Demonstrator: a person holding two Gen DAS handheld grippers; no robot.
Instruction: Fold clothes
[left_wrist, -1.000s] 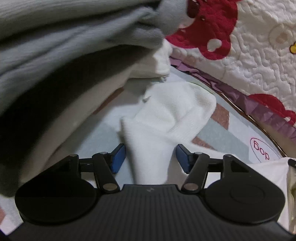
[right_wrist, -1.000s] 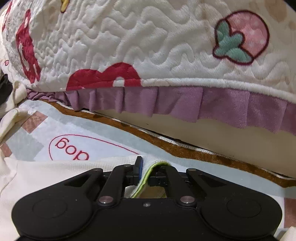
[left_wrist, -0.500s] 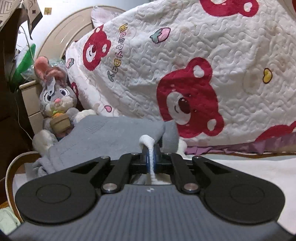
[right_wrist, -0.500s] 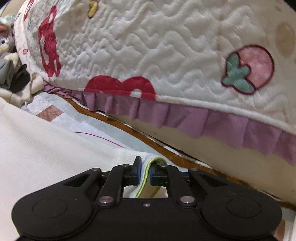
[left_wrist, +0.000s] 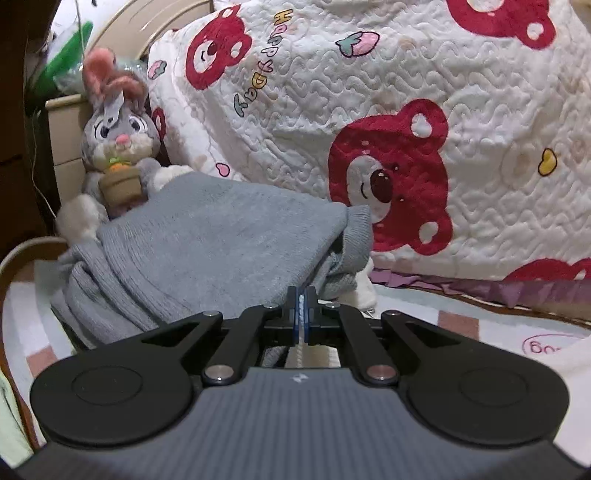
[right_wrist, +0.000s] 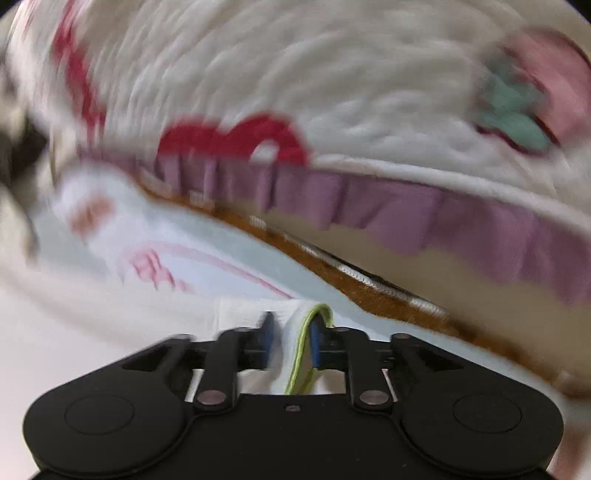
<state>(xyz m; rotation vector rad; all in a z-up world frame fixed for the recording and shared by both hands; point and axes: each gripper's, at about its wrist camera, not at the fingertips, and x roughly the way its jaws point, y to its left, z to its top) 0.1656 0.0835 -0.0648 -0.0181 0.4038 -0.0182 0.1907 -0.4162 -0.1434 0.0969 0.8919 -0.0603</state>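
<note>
In the left wrist view my left gripper (left_wrist: 303, 308) is shut on a thin fold of the white garment (left_wrist: 300, 353), which hangs down between the fingers. Just beyond it lies a crumpled grey sweater (left_wrist: 207, 251). More cream-white fabric (left_wrist: 569, 365) shows at the lower right. The right wrist view is blurred by motion. There my right gripper (right_wrist: 290, 332) has its jaws opening. The white garment's green-edged hem (right_wrist: 301, 343) still stands between the blue pads, leaning toward the right one, with a gap on the left.
A grey plush rabbit (left_wrist: 118, 147) sits behind the sweater at the left. A white quilt with red bears (left_wrist: 369, 92) rises close ahead, its purple frill (right_wrist: 406, 206) along the bottom. A pale printed mat (left_wrist: 461, 321) lies under the clothes.
My left gripper has shut on the white garment and risen, its view swinging up from the mat to the quilt and rabbit. My right gripper's pads have parted from the green-edged hem.
</note>
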